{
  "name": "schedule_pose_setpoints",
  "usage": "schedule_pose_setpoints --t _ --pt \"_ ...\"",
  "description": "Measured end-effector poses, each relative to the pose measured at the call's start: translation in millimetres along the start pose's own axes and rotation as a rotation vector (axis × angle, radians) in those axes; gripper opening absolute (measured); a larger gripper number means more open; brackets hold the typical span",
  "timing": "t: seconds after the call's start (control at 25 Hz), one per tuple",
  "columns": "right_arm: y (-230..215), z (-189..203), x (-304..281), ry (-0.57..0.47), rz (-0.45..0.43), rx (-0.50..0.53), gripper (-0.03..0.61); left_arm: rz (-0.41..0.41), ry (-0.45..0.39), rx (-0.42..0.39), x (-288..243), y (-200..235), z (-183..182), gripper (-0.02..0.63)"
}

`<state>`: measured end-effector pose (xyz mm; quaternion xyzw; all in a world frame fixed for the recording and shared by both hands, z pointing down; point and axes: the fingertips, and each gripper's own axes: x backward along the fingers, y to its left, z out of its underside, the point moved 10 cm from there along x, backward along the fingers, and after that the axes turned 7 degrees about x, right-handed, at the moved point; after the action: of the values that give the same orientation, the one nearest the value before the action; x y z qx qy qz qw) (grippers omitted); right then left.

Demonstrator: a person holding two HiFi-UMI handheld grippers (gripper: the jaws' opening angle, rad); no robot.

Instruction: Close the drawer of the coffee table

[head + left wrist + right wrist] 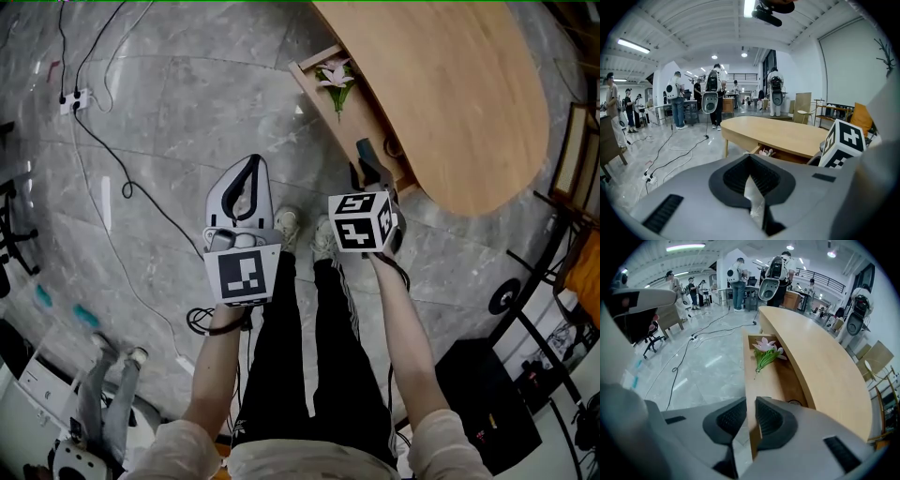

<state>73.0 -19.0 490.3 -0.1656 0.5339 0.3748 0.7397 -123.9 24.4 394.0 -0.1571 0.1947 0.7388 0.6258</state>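
The bench (450, 84) stands on a grey marble floor (187, 103), and its drawer (367, 120) is pulled well out toward the person, who stands facing it in black trousers (281, 356). A bunch of pink flowers (336, 77) lies inside at the drawer's far end. The right gripper (750, 404) points steeply down at the near end of the drawer, its jaws pinching the wooden front wall, one pad on either side of the board. The left gripper (253, 161) hangs over bare floor, well apart from the drawer, jaws pressed together at the tips and holding nothing. A black cable (122, 169) trails across the floor to the left.
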Motion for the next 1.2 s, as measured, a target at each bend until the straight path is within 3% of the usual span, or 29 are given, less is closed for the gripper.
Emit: schedule_pose_setpoints --t 0.12,0.2,0.44,0.6,0.76,0.88,1.04,1.2 --pt "-5 1 -1 -0.007 0.020 -0.012 0.071 0.007 0.027 -0.015 -2 -4 2 0.006" --pt "-7 1 -2 -0.009 0.047 -0.016 0.072 0.018 0.001 -0.013 -3 -8 -1 0.006" --pt "-12 0 -3 0.019 0.213 -0.036 0.083 0.023 -0.004 -0.014 -5 -10 0 0.006" --pt "-12 -2 -3 0.064 0.346 -0.099 0.163 0.016 0.020 -0.022 -4 -6 2 0.006" --pt "-9 -1 -2 0.086 0.418 -0.281 0.196 0.010 0.037 -0.027 1 -3 4 0.006" --pt "-5 -1 -3 0.097 0.471 -0.464 0.204 0.004 0.062 -0.041 4 -1 3 0.006" --pt "-1 -1 -4 0.102 0.537 -0.710 0.204 0.012 0.035 -0.024 8 2 2 0.006" --pt "4 -4 -4 0.108 0.585 -0.825 0.204 0.005 0.040 -0.009 15 10 3 0.006"
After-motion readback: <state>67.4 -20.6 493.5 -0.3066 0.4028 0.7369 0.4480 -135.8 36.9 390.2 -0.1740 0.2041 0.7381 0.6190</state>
